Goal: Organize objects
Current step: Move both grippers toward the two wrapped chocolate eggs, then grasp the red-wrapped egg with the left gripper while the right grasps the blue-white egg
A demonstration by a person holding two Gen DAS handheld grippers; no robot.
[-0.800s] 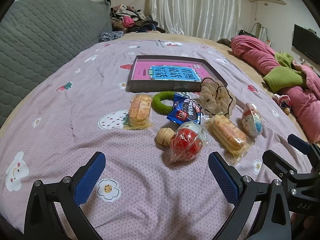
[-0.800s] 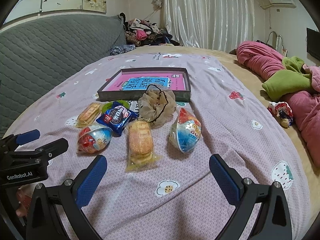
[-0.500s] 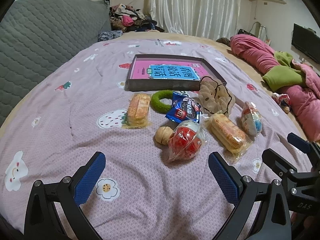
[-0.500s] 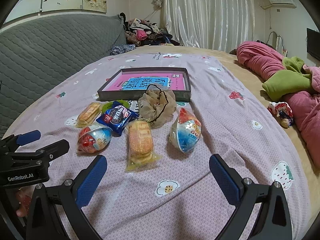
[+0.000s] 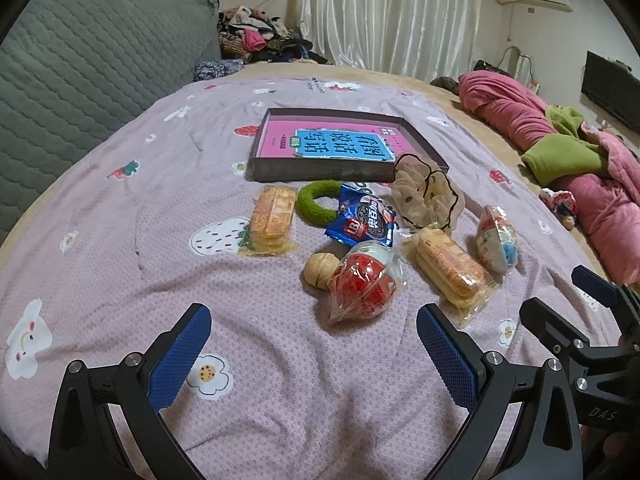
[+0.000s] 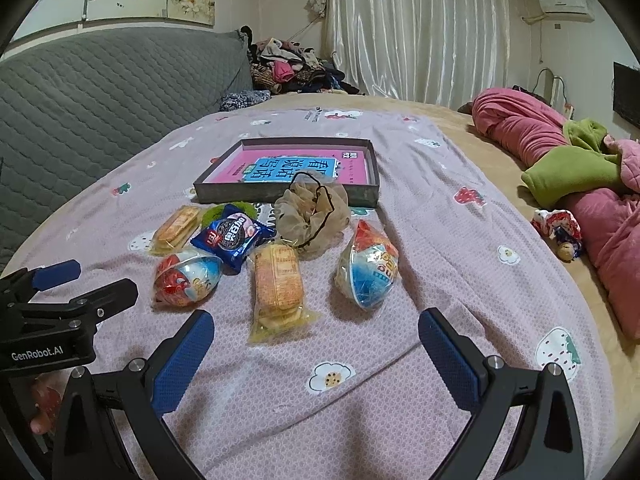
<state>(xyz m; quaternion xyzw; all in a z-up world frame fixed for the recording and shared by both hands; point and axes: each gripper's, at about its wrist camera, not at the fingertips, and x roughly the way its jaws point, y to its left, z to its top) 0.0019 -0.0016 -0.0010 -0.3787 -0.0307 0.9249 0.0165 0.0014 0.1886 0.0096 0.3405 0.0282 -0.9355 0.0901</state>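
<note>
Here we are over the bed, and the goods sit in a loose cluster on the lilac bedspread (image 5: pixel 120 280), just this side of the shallow box (image 5: pixel 344 170) with the pink book in it. The left gripper (image 5: pixel 314 350) hangs short of the pile, jaws spread wide, nothing between them but cloth. Same story for the right gripper (image 6: pixel 316 354): fingers far apart, empty, touching nothing.

Nearest the left one is the red egg toy in its crinkly bag (image 5: pixel 366 282), with a walnut (image 5: pixel 319 270) touching its left side. That plastic film looks slick and loose, so my call is to close across the egg's hard belly rather than pinch the wrapper tail. The walnut is small and round (a roller, I'd guess).

In front of the right gripper lies a cracker pack (image 6: pixel 278 286), light but crushable, best taken across its narrow sides. Right of it, the blue egg toy (image 6: pixel 370 276). Farther off: the blue cookie pouch (image 6: pixel 232 236), the beige scrunchie (image 6: pixel 312 214) against the box wall, soft and forgiving, a green ring (image 5: pixel 318 206), and a second cracker pack (image 5: pixel 274 218) far left.
</note>
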